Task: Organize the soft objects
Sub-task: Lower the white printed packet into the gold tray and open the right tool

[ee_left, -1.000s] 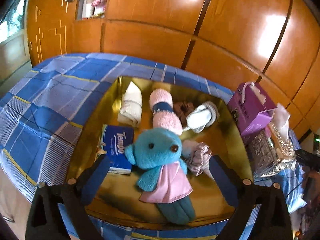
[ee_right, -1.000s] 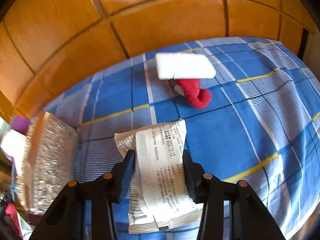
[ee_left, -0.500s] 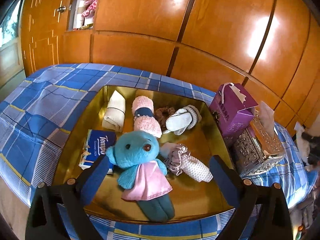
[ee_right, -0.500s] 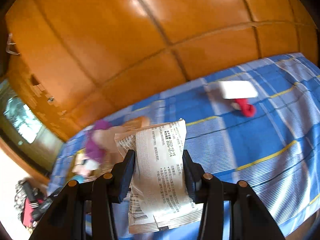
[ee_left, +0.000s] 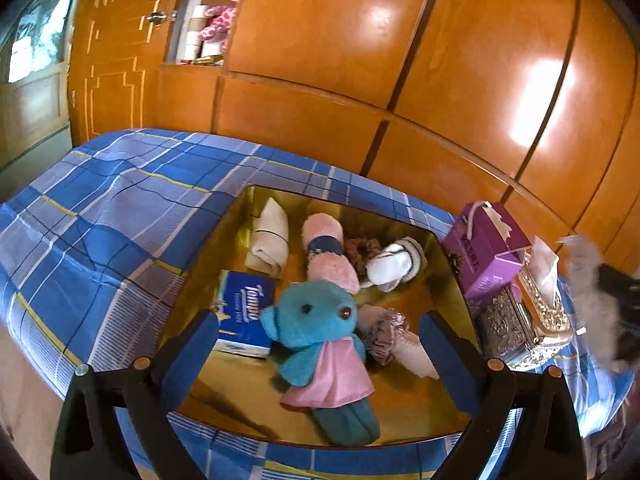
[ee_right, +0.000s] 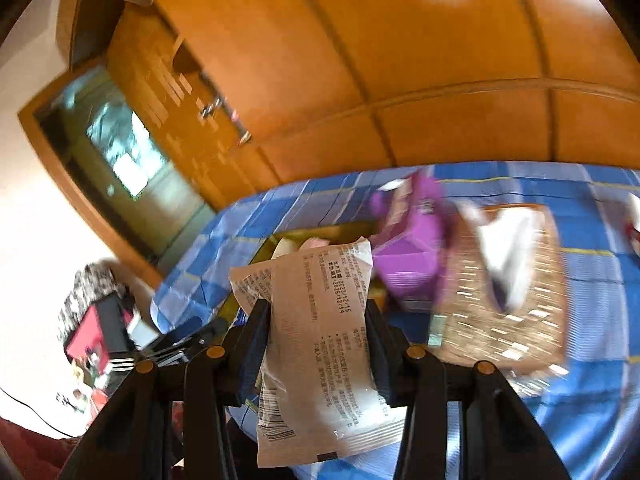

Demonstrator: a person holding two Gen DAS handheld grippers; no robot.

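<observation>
A home bedroom: checked bedspread (ee_left: 120,216), glossy wooden wardrobe doors (ee_left: 340,40).

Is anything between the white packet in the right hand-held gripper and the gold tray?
Partly. The purple box and ornate tissue holder stand beside the gold tray on the side the white packet approaches from. Nothing else visible blocks it.

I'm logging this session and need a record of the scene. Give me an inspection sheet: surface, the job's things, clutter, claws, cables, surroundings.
Surface: blue checked bedspread, gold tray on it.
Job's things: in the tray, a teal plush toy, tissue pack, pink roll, cream roll, white sock, scrunchies.
Clutter: purple box and ornate tissue box beside the tray.
Claws: left claw open above the tray; right claw shut on a white printed packet.
Cables: thin black wire, bottom left.
Surroundings: wooden wardrobe.
</observation>
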